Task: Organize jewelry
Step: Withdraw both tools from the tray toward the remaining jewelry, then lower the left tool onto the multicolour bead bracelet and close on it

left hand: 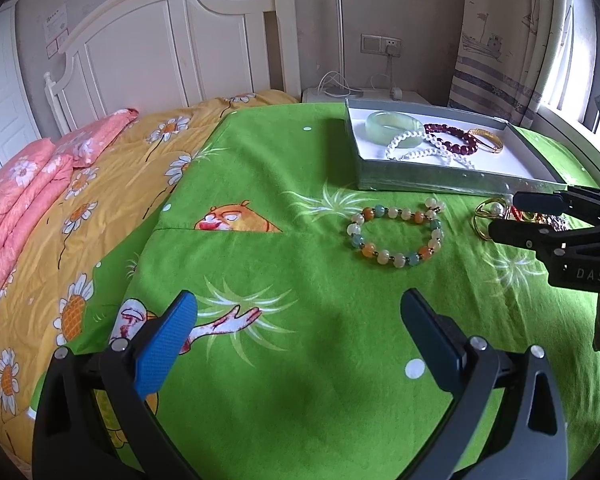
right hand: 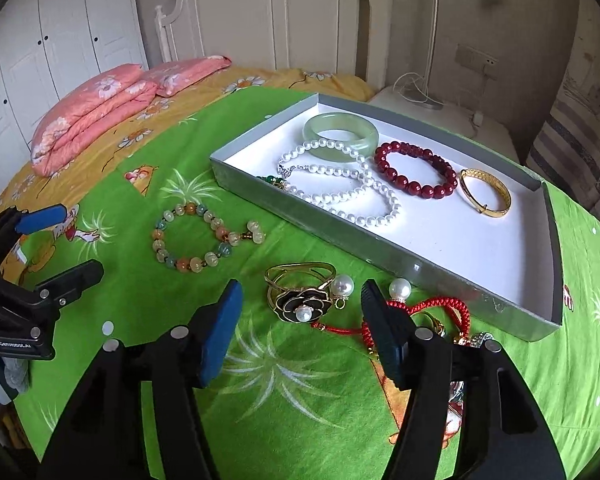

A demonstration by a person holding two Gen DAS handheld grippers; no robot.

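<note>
A grey tray (right hand: pixel 420 270) (left hand: pixel 432 182) with a white floor holds a jade bangle (right hand: pixel 340 134), a pearl necklace (right hand: pixel 352 196), a red bead bracelet (right hand: pixel 416 176) and a gold bangle (right hand: pixel 486 196). On the green cloth lie a multicolour bead bracelet (right hand: pixel 192 236) (left hand: pixel 396 236), a black flower ring (right hand: pixel 302 294), pearl pieces (right hand: pixel 399 289) and a red cord bracelet (right hand: pixel 440 308). My right gripper (right hand: pixel 300 312) (left hand: pixel 508 214) is open, its fingers either side of the ring. My left gripper (left hand: pixel 300 316) (right hand: pixel 72 244) is open and empty, short of the bead bracelet.
The green cloth (left hand: pixel 300 380) covers a round surface beside a bed with a yellow flowered quilt (left hand: pixel 80 216) and pink pillows (right hand: pixel 100 108). A white nightstand (right hand: pixel 440 116) with cables stands behind the tray. A curtain (left hand: pixel 500 40) hangs at the far right.
</note>
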